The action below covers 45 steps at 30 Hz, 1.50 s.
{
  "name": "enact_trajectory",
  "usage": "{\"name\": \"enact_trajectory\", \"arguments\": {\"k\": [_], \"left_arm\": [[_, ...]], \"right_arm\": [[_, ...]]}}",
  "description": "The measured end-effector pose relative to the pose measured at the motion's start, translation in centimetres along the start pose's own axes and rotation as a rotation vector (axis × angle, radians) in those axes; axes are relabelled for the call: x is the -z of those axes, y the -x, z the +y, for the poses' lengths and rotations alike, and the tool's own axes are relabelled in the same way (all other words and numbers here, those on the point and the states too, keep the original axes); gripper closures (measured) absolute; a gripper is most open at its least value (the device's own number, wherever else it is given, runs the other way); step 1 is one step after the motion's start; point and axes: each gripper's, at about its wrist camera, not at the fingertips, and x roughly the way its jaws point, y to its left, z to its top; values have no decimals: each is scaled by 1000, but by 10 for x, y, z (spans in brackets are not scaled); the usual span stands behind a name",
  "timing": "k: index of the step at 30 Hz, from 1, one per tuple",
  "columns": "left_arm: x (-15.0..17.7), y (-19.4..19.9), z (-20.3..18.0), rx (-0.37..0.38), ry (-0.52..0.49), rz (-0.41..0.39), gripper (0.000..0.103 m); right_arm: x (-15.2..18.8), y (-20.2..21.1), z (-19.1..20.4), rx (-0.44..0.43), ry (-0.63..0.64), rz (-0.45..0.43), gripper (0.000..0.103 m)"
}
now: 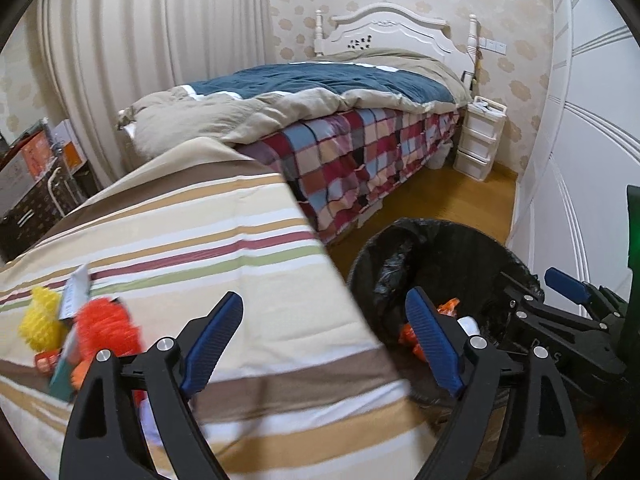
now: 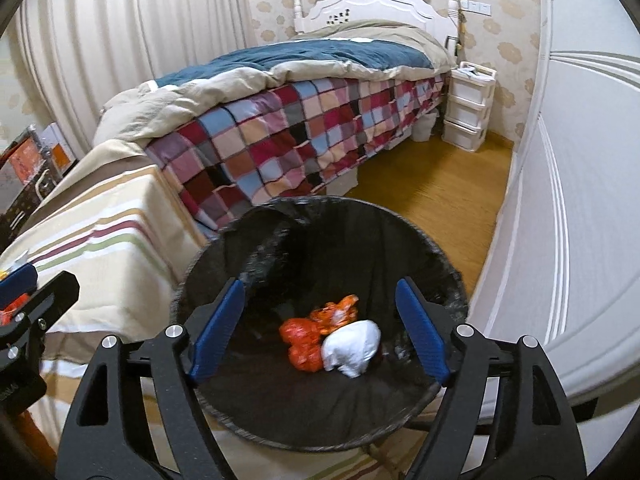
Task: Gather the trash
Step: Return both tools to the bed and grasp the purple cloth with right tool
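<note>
The bed (image 2: 280,120) with its checked cover fills the far half of the room. A striped cloth covers the worktop (image 1: 224,248) in front of it. The black-lined bin (image 2: 320,216) stands beside the worktop. Orange wrappers (image 2: 308,340) and a white wad (image 2: 352,346) lie at the bottom of the bin. More trash (image 1: 80,328) lies on the worktop's left part. Left tool (image 1: 324,344): jaws apart, nothing between them. Right tool (image 2: 320,332): jaws apart and empty, over the bin.

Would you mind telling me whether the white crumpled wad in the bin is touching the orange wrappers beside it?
Touching. The right wrist view shows the white wad pressed against the orange wrappers, no gap between them, on the bin bottom.
</note>
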Motion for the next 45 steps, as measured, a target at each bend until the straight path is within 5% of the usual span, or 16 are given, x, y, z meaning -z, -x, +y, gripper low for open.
{"name": "enact_trajectory", "arguments": {"k": [29, 40, 45], "left_arm": [[84, 72, 168, -256, 251, 41, 19], [99, 77, 197, -277, 307, 56, 19], [100, 74, 203, -263, 322, 65, 19]], "right_arm": [[49, 53, 187, -273, 283, 52, 26], [57, 44, 238, -282, 368, 100, 26], [58, 38, 241, -283, 384, 131, 47]]}}
